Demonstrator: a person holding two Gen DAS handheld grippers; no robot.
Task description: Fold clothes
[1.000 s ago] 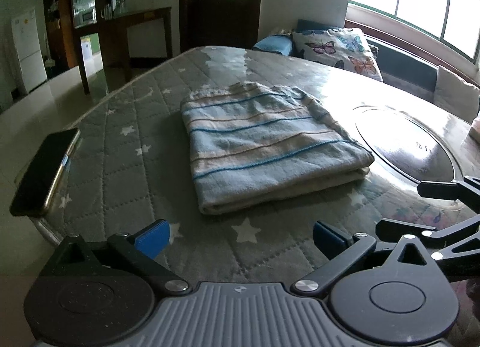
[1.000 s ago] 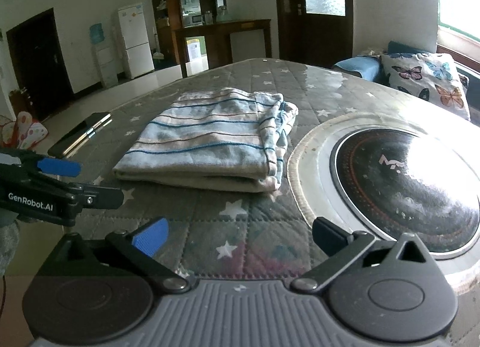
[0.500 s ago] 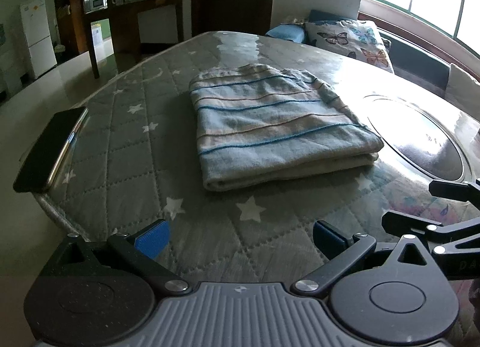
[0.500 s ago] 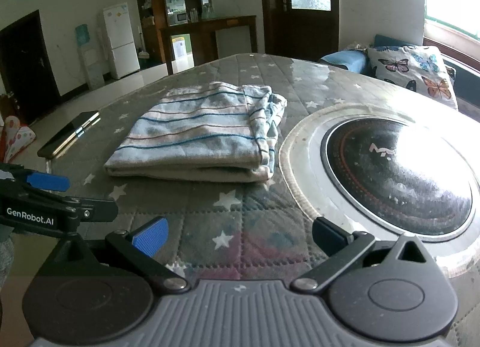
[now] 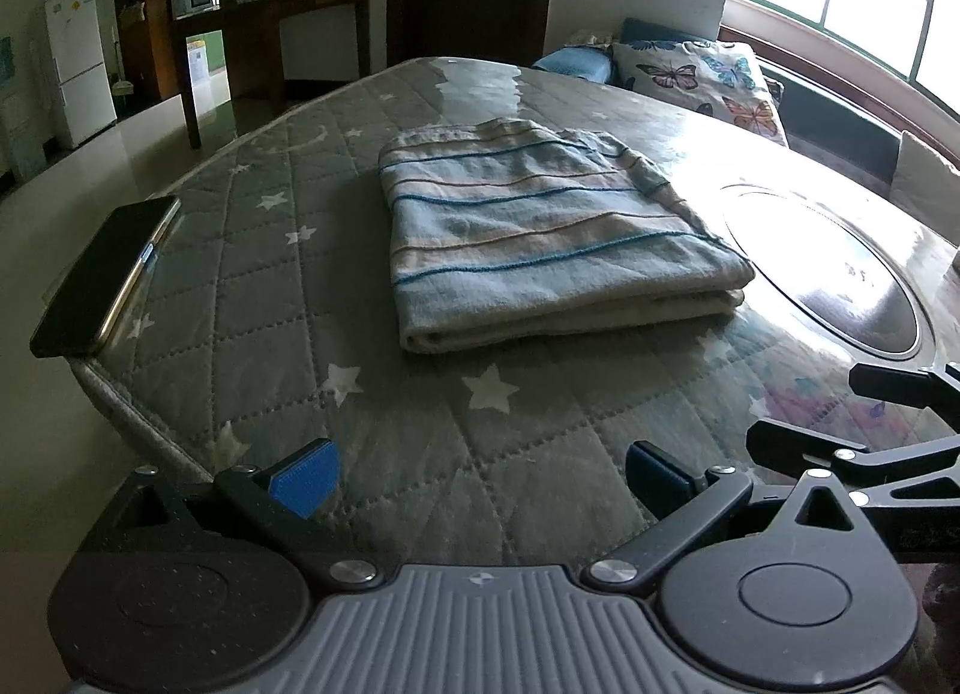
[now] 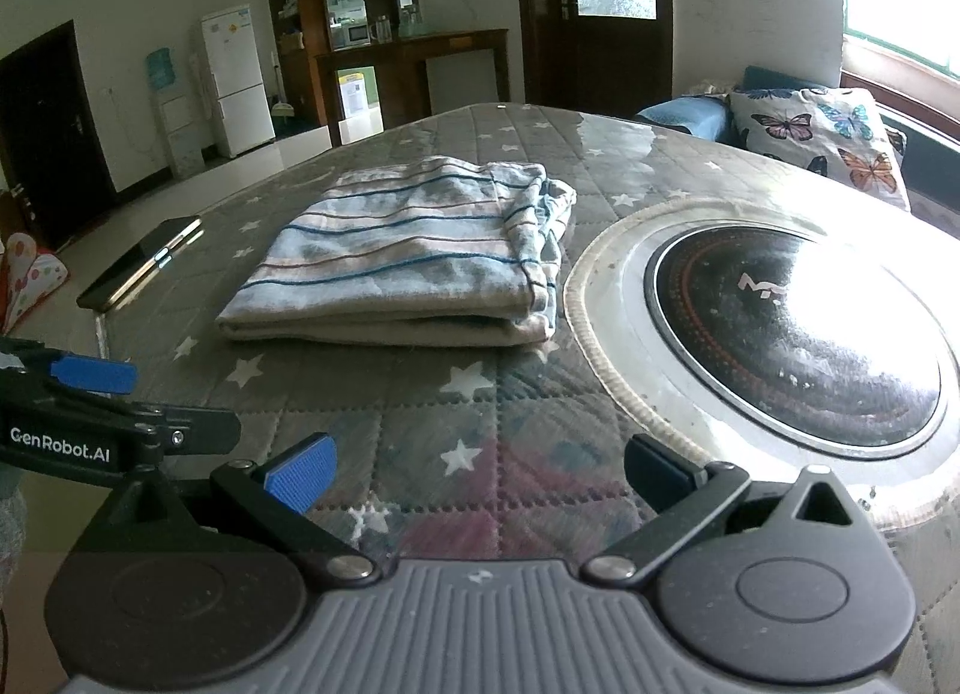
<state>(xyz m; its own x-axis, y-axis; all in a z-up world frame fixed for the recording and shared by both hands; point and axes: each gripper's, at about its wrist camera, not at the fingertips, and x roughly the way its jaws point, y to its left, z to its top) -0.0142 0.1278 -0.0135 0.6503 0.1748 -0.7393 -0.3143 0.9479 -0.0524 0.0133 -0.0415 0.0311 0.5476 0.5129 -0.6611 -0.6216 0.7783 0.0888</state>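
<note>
A smartphone (image 5: 105,280) overhangs the table edge, well left of the folded striped garment (image 5: 540,238). The left gripper (image 5: 480,472) hangs near the garment's front fold, jaws apart and empty; the right gripper (image 6: 477,469) does likewise. Right of the garment, just beside it, sits the induction hob (image 6: 792,334) set into the quilted star-print table cover (image 5: 252,298). The fold looks finished; any tidying should square the loose right-hand edges without dragging the stack onto the hob.

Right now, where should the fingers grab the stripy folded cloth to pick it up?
Probably the stacked near edge of the stripy folded cloth, coming in low from the front. The layers lie flat and face both open grippers, so the fingers can pinch them all together.
</note>
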